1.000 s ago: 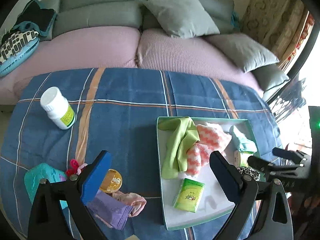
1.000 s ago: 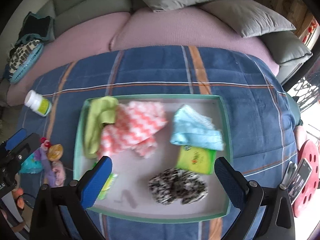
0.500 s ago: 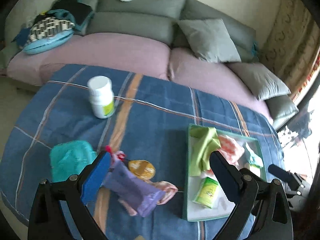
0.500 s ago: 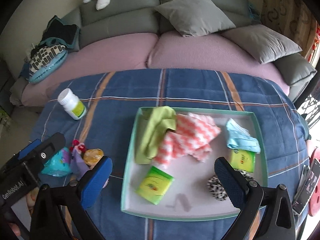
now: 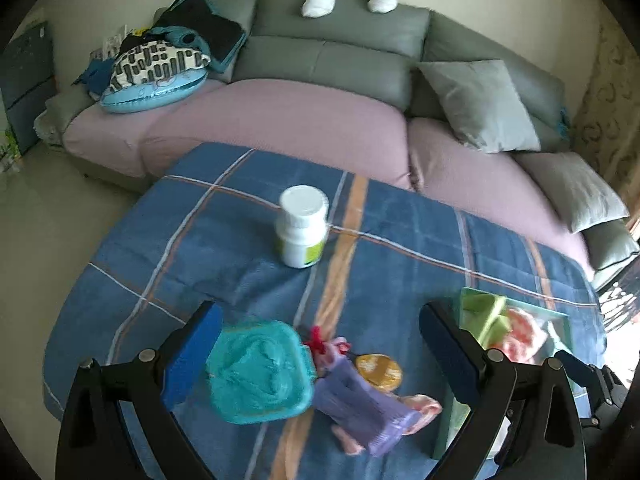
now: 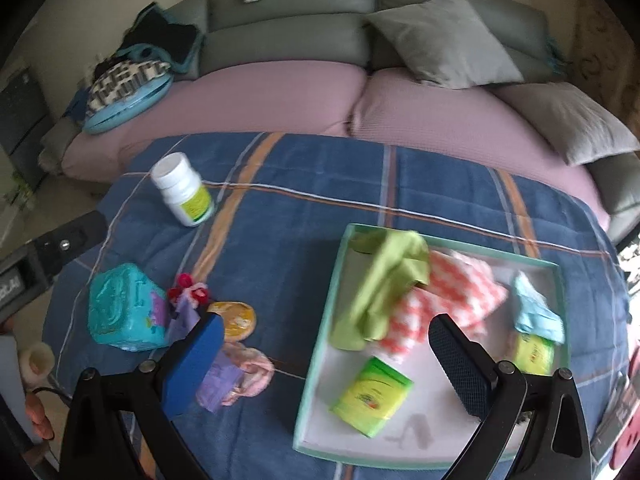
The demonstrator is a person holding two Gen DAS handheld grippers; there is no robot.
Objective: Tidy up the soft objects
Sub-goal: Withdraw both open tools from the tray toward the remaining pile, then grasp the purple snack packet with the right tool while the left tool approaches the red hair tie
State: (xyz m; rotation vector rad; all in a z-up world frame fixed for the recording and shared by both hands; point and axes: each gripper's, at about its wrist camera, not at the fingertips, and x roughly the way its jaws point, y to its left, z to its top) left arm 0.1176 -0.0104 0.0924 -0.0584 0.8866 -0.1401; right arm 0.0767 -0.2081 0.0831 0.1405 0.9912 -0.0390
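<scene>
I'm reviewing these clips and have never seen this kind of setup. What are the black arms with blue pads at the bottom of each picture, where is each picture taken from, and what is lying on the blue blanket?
There is no robot: a person holds a two-finger gripper in each hand, and each carries a fisheye camera looking forward along its fingers. The black arms with blue pads are those fingers. One picture is from the left gripper, the other from the right gripper. Both are open and hold nothing.

On the plaid blanket, in front of a sofa, stands a white pill bottle. Near the left gripper lie a teal soft cube, a purple pouch, a small orange round item and a pink cloth. The tray holds a green cloth, a pink-and-white cloth, a light blue cloth and two green packets.
</scene>
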